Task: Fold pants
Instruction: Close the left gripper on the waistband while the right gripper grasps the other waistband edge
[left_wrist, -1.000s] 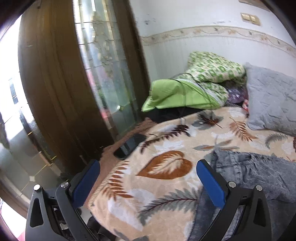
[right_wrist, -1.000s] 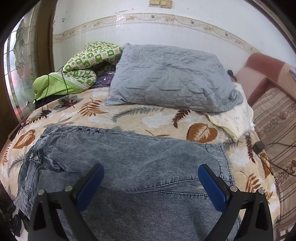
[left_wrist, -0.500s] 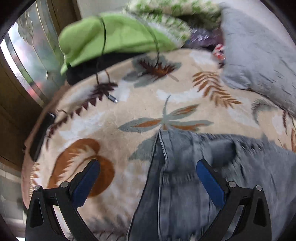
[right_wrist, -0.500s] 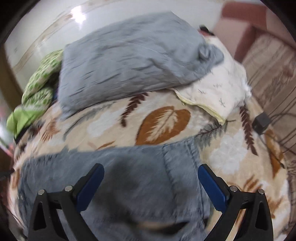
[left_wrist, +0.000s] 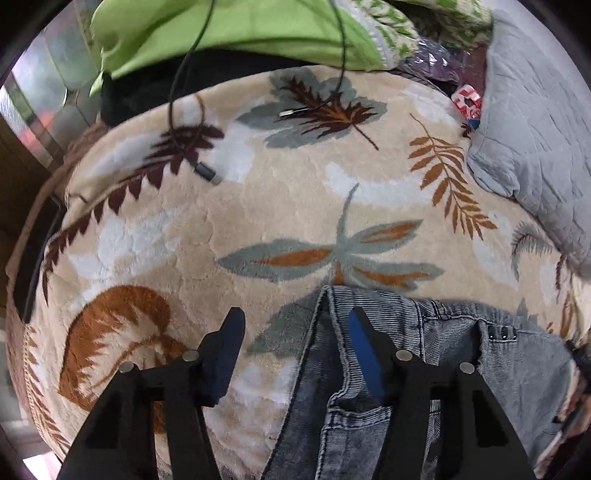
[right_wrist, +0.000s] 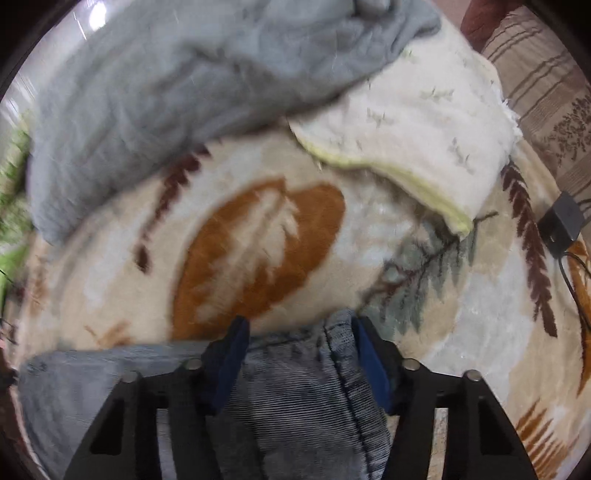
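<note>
Grey washed denim pants (left_wrist: 424, 369) lie flat on a beige blanket with a leaf print (left_wrist: 258, 206). My left gripper (left_wrist: 295, 325) is open and low over the blanket, straddling the far waistband corner of the pants, with the denim edge between its blue pads. In the right wrist view my right gripper (right_wrist: 301, 332) is open, its blue pads on either side of the hem corner of a pant leg (right_wrist: 303, 387), close to the fabric. The right wrist view is blurred by motion.
A grey quilted pillow (left_wrist: 535, 122) and green bedding (left_wrist: 236, 33) lie at the far side of the bed. Two black cable ends (left_wrist: 207, 171) rest on the blanket. A cream pillow (right_wrist: 413, 125) and a black charger (right_wrist: 559, 221) lie to the right.
Both grippers have dropped down and forward onto the far edge of the pants. Their jaws have narrowed from wide open to a smaller gap around the denim corners.
</note>
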